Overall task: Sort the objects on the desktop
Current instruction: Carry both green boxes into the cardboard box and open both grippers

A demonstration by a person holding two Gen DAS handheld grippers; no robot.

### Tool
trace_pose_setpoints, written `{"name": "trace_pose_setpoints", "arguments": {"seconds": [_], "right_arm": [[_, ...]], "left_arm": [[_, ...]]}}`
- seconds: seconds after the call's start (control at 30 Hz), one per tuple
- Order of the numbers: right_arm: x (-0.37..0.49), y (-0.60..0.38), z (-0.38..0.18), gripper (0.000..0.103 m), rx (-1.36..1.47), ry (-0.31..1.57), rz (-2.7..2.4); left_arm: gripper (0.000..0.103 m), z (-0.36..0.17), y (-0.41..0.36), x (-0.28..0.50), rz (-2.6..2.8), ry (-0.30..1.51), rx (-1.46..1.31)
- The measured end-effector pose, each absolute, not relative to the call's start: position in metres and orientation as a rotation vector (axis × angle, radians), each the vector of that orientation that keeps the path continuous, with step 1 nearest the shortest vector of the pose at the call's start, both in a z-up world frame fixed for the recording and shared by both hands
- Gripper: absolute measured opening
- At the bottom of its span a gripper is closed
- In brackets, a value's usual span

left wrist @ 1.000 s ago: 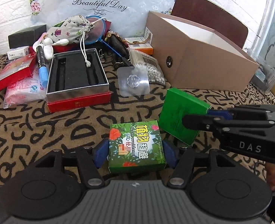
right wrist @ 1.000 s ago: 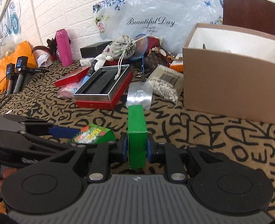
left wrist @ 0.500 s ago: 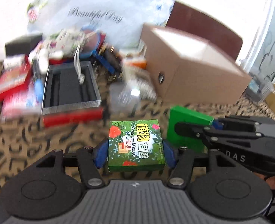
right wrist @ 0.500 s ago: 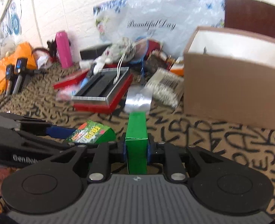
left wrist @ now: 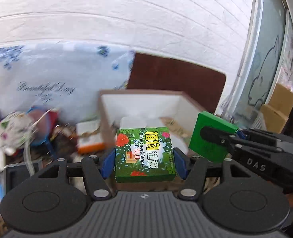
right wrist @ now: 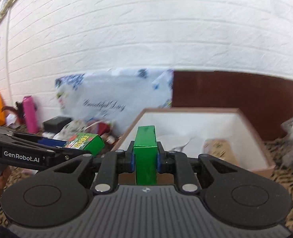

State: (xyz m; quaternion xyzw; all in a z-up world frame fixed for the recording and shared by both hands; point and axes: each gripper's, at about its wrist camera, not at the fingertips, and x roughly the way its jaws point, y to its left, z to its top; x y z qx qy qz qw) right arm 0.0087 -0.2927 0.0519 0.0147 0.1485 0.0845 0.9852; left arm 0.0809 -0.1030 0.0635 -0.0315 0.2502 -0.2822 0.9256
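**Two green boxes held up in front of the open cardboard bin**

I'm describing things biggest first. A white brick wall is filling the top of both views. Below it, a brown cardboard bin w/ white inner walls is sitting on a patterned tablecloth, open side facing up & toward me. Some paper & a tan packet are lying inside. Left of the bin, a floral plastic bag is leaning on the wall above blurred clutter; a pink bottle is standing far left.

My left gripper is closing its blue pads on both sides of a leaf-print box, printed face up, held level in front of the bin's near-left corner. My right gripper is pinching a plain green box by its broad faces, narrow edge up, roughly in line w/ the bin's opening. Both boxes are off the table; neither looks to be inside the bin yet.

Judging the step: I'm carrying both to the bin for drop-off. To do it well, I'm thinking each box should clear the near rim before the pads let go, one hand at a time so the grippers aren't bumping. The left box sits toward the bin's left wall, so it prob. needs shifting rightward first. Release low, so nothing bounces out.
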Motion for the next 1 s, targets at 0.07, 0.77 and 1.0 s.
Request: {"name": "trace_pose_setpoints", "arguments": {"seconds": [0.07,0.77,1.0], "right_arm": [[0.021,-0.304,0.059,0.017,0.015,0.292,0.135],[0.176,-0.366,0.023,0.063,0.006,0.491,-0.037],[0.164,-0.381,0.022,0.089,0.045,0.452,-0.089]], "left_arm": [[0.063,0.067,-0.117,0.096,-0.578,0.516,-0.069],[0.097,0.035,-0.177,0.229,-0.507,0.609,-0.150],[0.097,0.033,-0.181,0.225,-0.503,0.639,-0.128]]}}
